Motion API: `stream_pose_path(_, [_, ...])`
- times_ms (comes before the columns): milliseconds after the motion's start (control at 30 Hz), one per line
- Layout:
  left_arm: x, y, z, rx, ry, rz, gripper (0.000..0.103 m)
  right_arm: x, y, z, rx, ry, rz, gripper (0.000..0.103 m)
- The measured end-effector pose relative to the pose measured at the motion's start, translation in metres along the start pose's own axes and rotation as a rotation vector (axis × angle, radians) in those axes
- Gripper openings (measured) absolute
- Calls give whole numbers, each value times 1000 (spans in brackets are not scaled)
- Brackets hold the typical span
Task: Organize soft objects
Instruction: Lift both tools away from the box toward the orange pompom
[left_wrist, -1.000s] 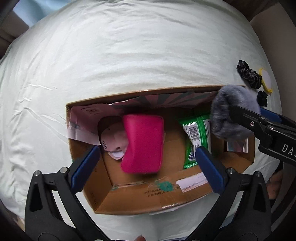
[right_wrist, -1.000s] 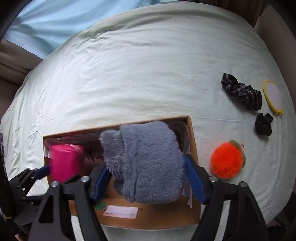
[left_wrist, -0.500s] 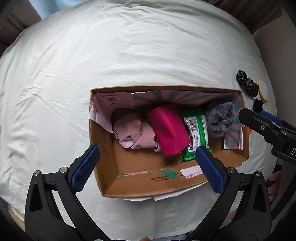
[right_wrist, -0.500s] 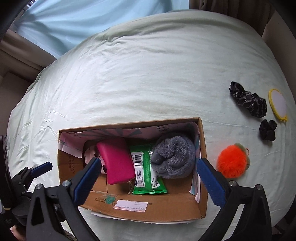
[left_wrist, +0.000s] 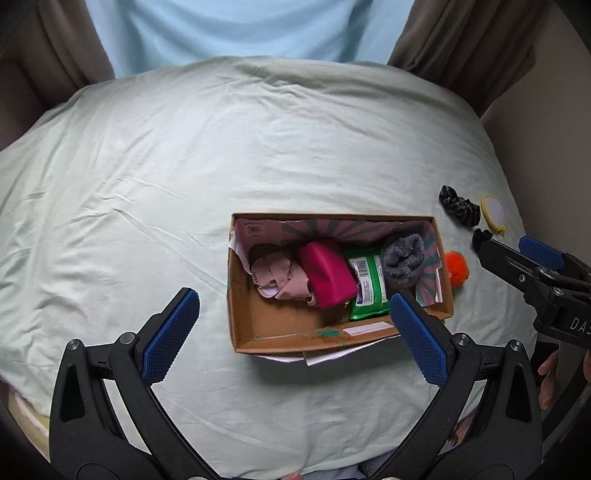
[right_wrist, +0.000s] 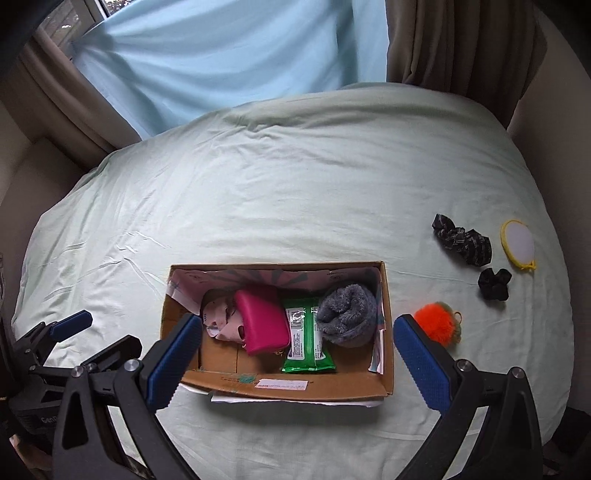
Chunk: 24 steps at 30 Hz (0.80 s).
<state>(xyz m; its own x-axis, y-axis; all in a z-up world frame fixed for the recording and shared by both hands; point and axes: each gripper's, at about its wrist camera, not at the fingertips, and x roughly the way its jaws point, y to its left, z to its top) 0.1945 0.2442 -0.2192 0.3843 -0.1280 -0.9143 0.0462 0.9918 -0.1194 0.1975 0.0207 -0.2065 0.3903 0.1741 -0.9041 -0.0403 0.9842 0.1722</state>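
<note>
Both grippers above bed (right_wrist: 295, 184), pointing down. Left gripper (left_wrist: 291, 328) jaws wide apart, empty. Right gripper (right_wrist: 295, 354) jaws just opened wide, empty. Grey fuzzy sock (right_wrist: 347, 314) inside cardboard box (right_wrist: 386, 332), right end, beside green wipes pack (right_wrist: 306, 339) and pink pouch (right_wrist: 262, 321). Orange pompom (right_wrist: 437, 325) outside box on sheet.

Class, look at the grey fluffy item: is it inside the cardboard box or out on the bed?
Inside. The grey fluffy item lies at the right end of the cardboard box, beside the green wipes pack, with no gripper touching it.
</note>
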Motion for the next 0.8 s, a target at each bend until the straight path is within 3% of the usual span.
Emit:
stream_pose_path(233, [-71, 4, -26, -35, -109, 14, 103, -77, 20, -18, -84, -102, -13, 103])
stream_pose_path(467, [-131, -1, -49, -65, -219, 15, 103, -137, 20, -45, -69, -200, -60, 103])
stream_pose_path(800, [-168, -35, -73, -34, -314, -20, 103, -185, -7, -77, -31, -294, -123, 103])
